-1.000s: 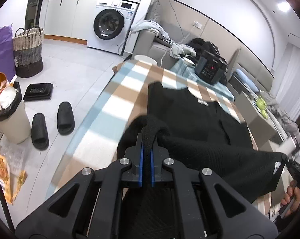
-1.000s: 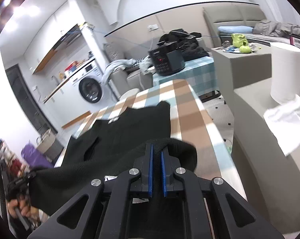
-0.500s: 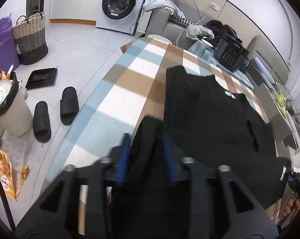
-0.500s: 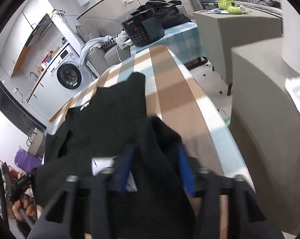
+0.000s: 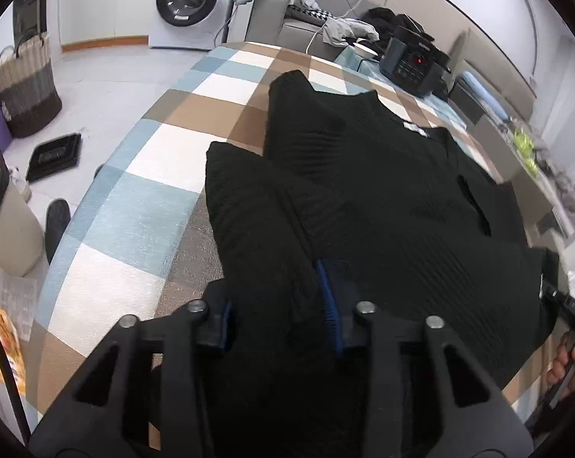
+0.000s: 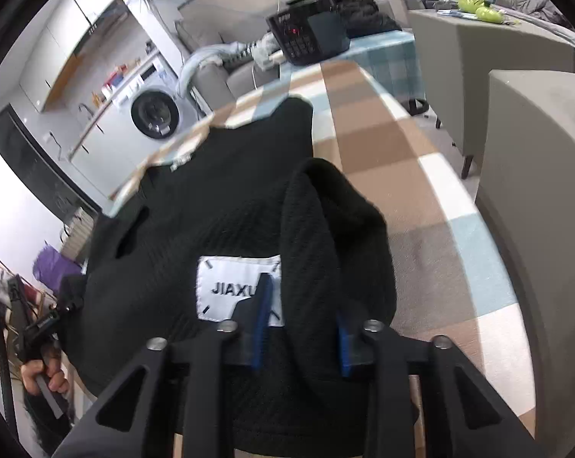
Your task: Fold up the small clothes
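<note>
A black knit garment (image 5: 383, 191) lies on the checked table (image 5: 134, 206), its near part folded back over the body. My left gripper (image 5: 278, 305) hangs low over the fold's left corner; its jaws are closing with loose cloth between the blue pads, which do not pinch it. In the right wrist view the same garment (image 6: 211, 198) shows a white label (image 6: 226, 286). My right gripper (image 6: 302, 328) straddles a raised ridge of cloth, and its jaws are also closing without a visible pinch. Each view shows the other hand (image 5: 566, 358) (image 6: 45, 376) at the garment's far corner.
A black appliance (image 5: 413, 61) stands at the table's far end. A washing machine (image 5: 188, 0), a woven basket (image 5: 24, 87), a bin (image 5: 1, 221) and a slipper (image 5: 56, 217) lie left of the table. Grey cabinets (image 6: 535, 152) stand close on its right.
Both grippers were shut on the garment's hem, held up. They sank toward the table and let go. The jaws spread wide, then narrowed. The folded part now rests on the garment.
</note>
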Action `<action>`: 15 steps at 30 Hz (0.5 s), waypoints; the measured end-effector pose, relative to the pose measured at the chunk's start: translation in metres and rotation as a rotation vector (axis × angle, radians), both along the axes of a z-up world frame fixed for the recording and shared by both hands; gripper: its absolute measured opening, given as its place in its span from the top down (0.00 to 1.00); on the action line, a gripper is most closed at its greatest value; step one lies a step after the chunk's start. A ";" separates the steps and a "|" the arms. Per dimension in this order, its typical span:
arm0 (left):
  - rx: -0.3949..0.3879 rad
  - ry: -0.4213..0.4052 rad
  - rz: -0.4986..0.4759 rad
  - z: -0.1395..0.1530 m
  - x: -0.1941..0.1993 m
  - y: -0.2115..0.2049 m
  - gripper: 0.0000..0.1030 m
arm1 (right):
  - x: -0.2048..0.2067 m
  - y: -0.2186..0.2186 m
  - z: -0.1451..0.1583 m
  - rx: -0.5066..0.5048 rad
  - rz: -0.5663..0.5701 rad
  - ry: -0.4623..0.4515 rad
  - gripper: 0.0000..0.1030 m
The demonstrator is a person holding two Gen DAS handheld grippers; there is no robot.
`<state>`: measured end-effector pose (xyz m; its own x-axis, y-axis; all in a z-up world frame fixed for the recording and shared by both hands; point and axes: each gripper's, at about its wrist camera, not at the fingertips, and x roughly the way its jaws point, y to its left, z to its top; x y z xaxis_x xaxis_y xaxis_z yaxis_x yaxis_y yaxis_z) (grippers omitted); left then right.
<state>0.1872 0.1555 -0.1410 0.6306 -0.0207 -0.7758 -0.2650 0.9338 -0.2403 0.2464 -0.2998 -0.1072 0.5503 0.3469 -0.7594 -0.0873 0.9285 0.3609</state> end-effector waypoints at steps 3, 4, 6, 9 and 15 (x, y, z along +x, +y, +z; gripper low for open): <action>0.024 0.005 -0.029 0.000 -0.004 -0.007 0.75 | -0.004 0.005 0.002 -0.033 0.020 -0.002 0.80; 0.019 0.005 -0.034 0.001 -0.006 -0.007 0.75 | -0.005 0.005 0.002 -0.031 0.022 0.004 0.80; 0.008 0.007 -0.038 0.001 -0.013 -0.006 0.76 | -0.007 0.004 0.002 -0.026 0.022 0.014 0.80; 0.009 0.005 -0.039 0.002 -0.029 -0.008 0.76 | -0.017 0.005 0.002 -0.036 0.029 0.017 0.81; -0.014 0.007 -0.032 0.006 -0.078 -0.009 0.76 | -0.054 0.001 0.003 -0.032 0.047 0.047 0.80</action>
